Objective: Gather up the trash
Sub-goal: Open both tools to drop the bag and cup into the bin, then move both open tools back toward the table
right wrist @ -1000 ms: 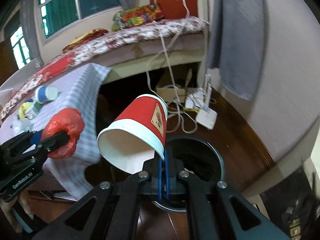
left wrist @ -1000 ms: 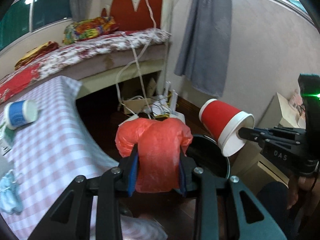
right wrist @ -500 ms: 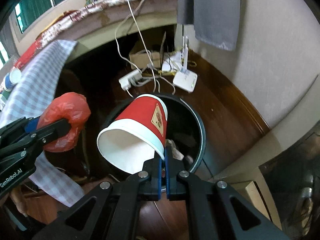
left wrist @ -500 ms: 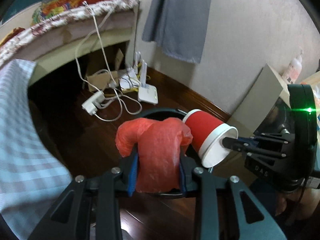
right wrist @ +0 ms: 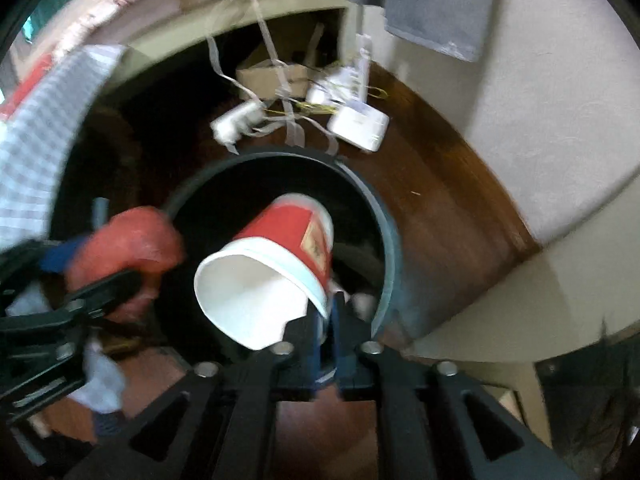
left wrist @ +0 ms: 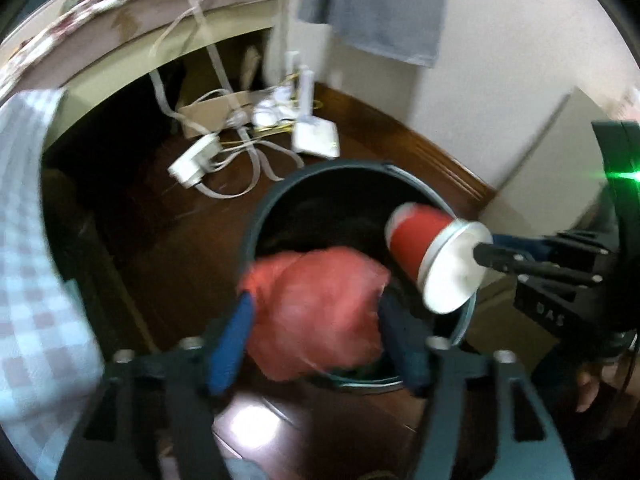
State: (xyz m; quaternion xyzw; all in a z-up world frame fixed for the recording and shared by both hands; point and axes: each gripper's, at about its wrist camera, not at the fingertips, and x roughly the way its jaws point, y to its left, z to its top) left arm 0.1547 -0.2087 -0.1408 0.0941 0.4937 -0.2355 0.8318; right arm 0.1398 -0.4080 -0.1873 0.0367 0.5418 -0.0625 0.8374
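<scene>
While both grippers point down over the round dark trash bin [left wrist: 256, 236], the crumpled red plastic bag [left wrist: 316, 312] sits between the left gripper [left wrist: 316, 332] blue pads, jaws opening; pads look barely off the bag, blur makes contact hard to call. Red paper cup with white rim [right wrist: 276, 268] hangs over the bin mouth, its rim between the right gripper [right wrist: 326, 320] fingers, jaws opening, a small gap showing.

Cup label: yellowish square, print unreadable. Left view reads "DAS" on the right gripper body, plus a green LED [left wrist: 624, 176]. Right view shows the cup's white interior and bits of trash in the bin.

Around the bin: dark wood floor [right wrist: 440, 208], white power strip [left wrist: 192, 162], white router [right wrist: 358, 124], cardboard box [right wrist: 276, 76], checked tablecloth [left wrist: 24, 240], grey curtain [left wrist: 384, 8].
</scene>
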